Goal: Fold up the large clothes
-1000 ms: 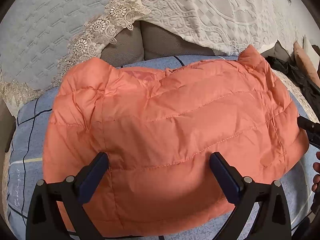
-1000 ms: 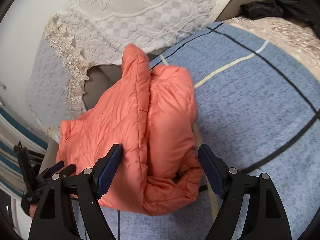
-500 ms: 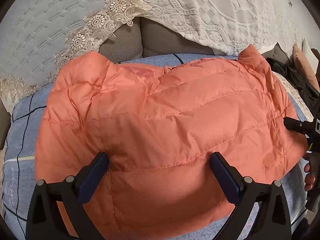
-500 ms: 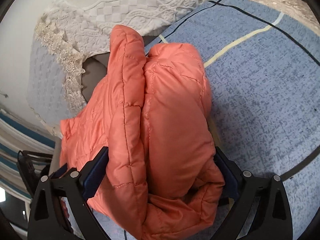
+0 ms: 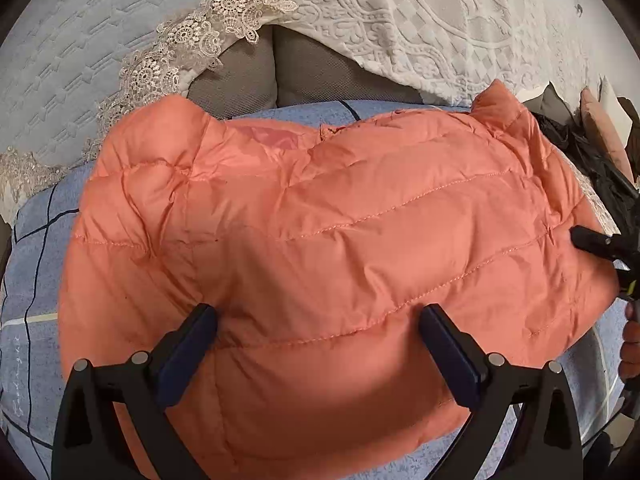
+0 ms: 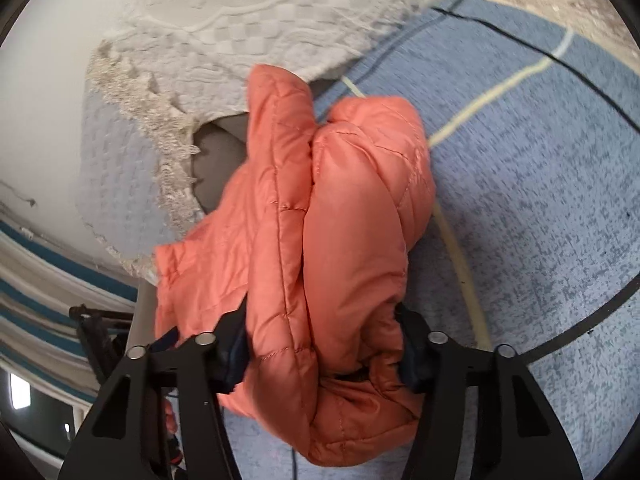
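Right gripper (image 6: pixel 322 350) closing on the bunched end of the orange puffer jacket (image 6: pixel 320 240), thick fold of padding wedged between both pads, fabric bulging out above and below the jaws. Left gripper (image 5: pixel 320 338) spread wide, hovering over the jacket's broad quilted back, pads not pinching anything, just fabric under the gap. Jacket lies ahead of both grippers on a blue checked sheet (image 6: pixel 540 200), already doubled over, its far edge reaching toward a grey cushion (image 5: pixel 248 80). Beyond that, a white lace cover (image 5: pixel 420 32) draped across the back, scalloped trim hanging to the left of the left gripper's line. From the left gripper's side, the right gripper's black tip shows at the jacket's right edge, touching it. A bit of the person's hand (image 5: pixel 630 340) visible just below that tip. Dark cloth (image 5: pixel 592 160) piled further off to the right.
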The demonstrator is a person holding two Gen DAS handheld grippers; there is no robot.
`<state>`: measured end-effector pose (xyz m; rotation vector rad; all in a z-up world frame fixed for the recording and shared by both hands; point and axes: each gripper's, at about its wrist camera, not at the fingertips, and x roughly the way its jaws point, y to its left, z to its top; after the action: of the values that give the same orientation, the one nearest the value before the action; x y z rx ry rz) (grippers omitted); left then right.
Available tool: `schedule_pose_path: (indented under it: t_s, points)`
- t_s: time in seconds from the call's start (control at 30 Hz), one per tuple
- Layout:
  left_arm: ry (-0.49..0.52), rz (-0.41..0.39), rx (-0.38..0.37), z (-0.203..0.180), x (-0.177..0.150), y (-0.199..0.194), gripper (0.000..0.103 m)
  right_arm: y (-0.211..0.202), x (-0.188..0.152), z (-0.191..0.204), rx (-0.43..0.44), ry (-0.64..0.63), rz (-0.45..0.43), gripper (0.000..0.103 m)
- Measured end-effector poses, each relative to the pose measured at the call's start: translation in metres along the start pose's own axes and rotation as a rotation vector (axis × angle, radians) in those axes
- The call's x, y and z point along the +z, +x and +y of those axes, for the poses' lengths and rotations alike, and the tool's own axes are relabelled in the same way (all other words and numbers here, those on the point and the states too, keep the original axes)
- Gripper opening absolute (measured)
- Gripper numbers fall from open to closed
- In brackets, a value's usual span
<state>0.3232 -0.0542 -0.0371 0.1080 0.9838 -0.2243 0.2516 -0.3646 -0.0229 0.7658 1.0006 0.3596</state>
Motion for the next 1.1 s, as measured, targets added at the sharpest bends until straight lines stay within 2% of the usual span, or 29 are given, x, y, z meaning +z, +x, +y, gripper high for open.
schedule_pose_path:
  t_s: [0.13,0.43,0.53,0.67,0.73,0.9,1.07,1.1]
  points:
    - [0.004,0.016,-0.002,0.002,0.0,0.003,0.102,-0.012,-0.002,0.026,0.039,-0.063,-0.036,0.049]
    - [0.007,0.044,-0.012,0.007,-0.004,0.009,0.102,-0.025,-0.02,0.127,0.104,-0.35,-0.063,0.046]
    - [-0.013,0.039,-0.05,0.013,-0.005,0.008,0.102,-0.02,-0.03,0.16,0.088,-0.462,-0.053,0.046]
    - [-0.063,0.018,-0.14,0.031,-0.008,0.001,0.102,-0.009,-0.04,0.191,0.072,-0.564,-0.03,0.046]
    - [-0.062,0.011,-0.19,0.041,-0.011,-0.005,0.102,-0.002,-0.046,0.206,0.041,-0.613,-0.012,0.046]
    - [-0.138,-0.001,-0.306,0.076,-0.027,-0.031,0.101,0.019,-0.066,0.242,-0.056,-0.753,0.03,0.046]
    - [-0.31,-0.038,-0.437,0.132,-0.052,-0.063,0.101,0.053,-0.099,0.284,-0.173,-0.915,0.07,0.046]
    - [-0.336,-0.034,-0.432,0.143,-0.057,-0.068,0.101,0.064,-0.108,0.294,-0.199,-0.955,0.077,0.046]
